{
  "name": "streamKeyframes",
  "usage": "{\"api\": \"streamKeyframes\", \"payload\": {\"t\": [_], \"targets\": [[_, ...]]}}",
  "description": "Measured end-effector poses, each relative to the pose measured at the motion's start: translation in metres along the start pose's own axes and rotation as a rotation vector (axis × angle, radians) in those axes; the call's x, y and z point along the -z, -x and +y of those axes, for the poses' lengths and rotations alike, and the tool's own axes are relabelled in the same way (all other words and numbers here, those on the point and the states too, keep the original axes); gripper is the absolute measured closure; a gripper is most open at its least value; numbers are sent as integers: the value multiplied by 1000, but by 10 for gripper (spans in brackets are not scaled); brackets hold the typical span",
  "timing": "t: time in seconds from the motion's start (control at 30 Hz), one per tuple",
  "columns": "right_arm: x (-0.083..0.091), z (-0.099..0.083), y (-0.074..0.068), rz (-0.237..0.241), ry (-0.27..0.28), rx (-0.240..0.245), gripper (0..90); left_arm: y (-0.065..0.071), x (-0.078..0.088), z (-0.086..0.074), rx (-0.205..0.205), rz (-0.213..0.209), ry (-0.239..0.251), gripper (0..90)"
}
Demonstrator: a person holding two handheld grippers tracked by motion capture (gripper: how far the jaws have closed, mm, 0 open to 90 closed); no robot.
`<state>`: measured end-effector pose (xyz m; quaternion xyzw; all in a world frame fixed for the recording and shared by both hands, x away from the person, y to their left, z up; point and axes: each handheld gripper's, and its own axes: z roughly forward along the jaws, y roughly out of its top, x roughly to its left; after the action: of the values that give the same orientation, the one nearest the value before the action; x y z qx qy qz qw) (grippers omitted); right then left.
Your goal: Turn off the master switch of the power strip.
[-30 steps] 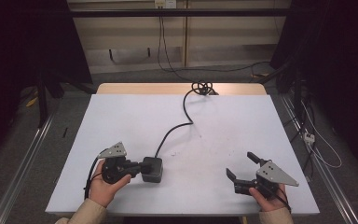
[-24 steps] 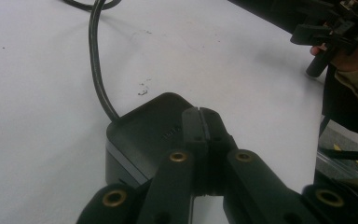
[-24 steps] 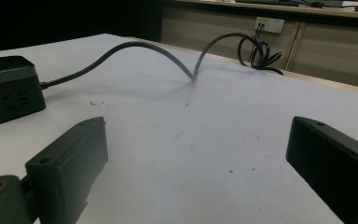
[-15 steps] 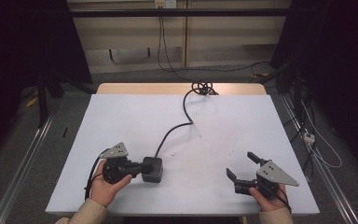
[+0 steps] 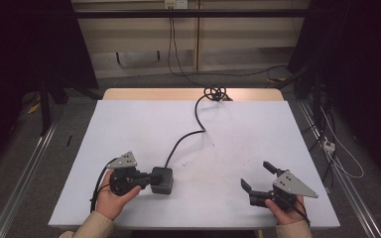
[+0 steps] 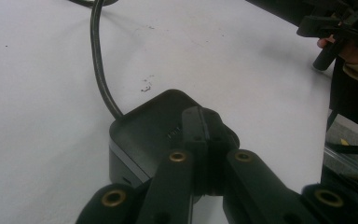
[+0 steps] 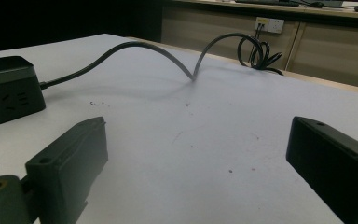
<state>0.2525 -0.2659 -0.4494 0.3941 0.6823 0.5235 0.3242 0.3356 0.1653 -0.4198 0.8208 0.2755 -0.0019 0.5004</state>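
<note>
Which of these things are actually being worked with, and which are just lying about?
Being worked with:
- black power cube
- its cable
- left tongs, closed over the cube's top
- right tongs, open, holding nothing

Just lying about:
- white table
- wall socket
- loose wires on the floor

This looked like a lab or test room, though the dim surroundings made that uncertain. A bare white tabletop (image 5: 129, 129) stood on a grey floor between metal rails (image 5: 20, 183), cables (image 5: 327, 144) trailed at the right, and a wall socket (image 7: 269, 24) sat above beige panelling (image 5: 144, 44) at the far side.
</note>
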Motion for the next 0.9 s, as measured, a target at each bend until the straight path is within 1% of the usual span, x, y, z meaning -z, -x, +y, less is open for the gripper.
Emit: {"api": "streamKeyframes", "payload": {"t": [0.1,0.17,0.4,0.5,0.9], "targets": [[0,0,0,1,-1,-1,50,1,-1,0,-4,-1,-3,900],[0,0,0,1,-1,-1,50,1,-1,1,-14,1,-8,900],[0,0,0,1,0,0,50,1,-1,0,-13,-2,-4,900],[0,0,0,1,1,-1,50,0,-1,-1,-1,-9,-2,900],[0,0,-1,2,-2,1,50,1,-1,-1,-13,-1,-4,900]]}}
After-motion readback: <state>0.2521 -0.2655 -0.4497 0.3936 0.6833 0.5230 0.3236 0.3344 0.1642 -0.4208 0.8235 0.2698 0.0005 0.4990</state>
